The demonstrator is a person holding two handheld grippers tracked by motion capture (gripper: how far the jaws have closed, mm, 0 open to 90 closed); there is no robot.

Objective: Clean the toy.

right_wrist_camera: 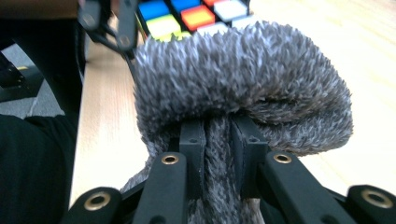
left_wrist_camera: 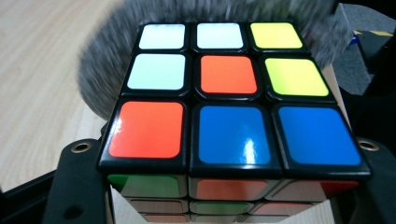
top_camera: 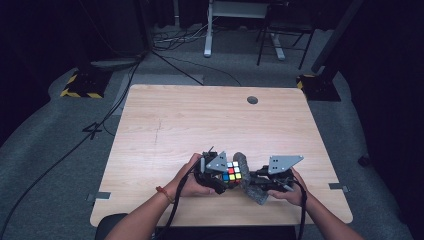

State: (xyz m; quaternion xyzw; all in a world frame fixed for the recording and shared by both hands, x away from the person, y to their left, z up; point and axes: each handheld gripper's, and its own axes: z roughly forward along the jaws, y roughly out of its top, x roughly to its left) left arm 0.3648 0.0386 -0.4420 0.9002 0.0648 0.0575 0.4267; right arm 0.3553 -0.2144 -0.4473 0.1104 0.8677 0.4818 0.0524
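Left hand-held gripper [top_camera: 220,176] clamps cube [left_wrist_camera: 231,100]; right hand-held gripper [right_wrist_camera: 218,140] pinches cloth [right_wrist_camera: 243,79].

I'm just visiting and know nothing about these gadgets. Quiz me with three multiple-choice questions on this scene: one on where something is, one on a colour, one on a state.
1. Where does the puzzle cube sit?
A. At the table's far edge
B. Near the table's near edge, between the two hands
C. On the floor

2. What colour is the centre sticker on the cube's top face?
A. Orange
B. Green
C. White

3. What is the right gripper doing?
A. Hanging open
B. Shut on the cube
C. Shut on the grey fuzzy cloth

Answers: 1 B, the high view shows it by the near edge between the hands. 2 A, the left gripper view shows orange in the middle. 3 C, the right gripper view shows cloth pinched between the jaws.
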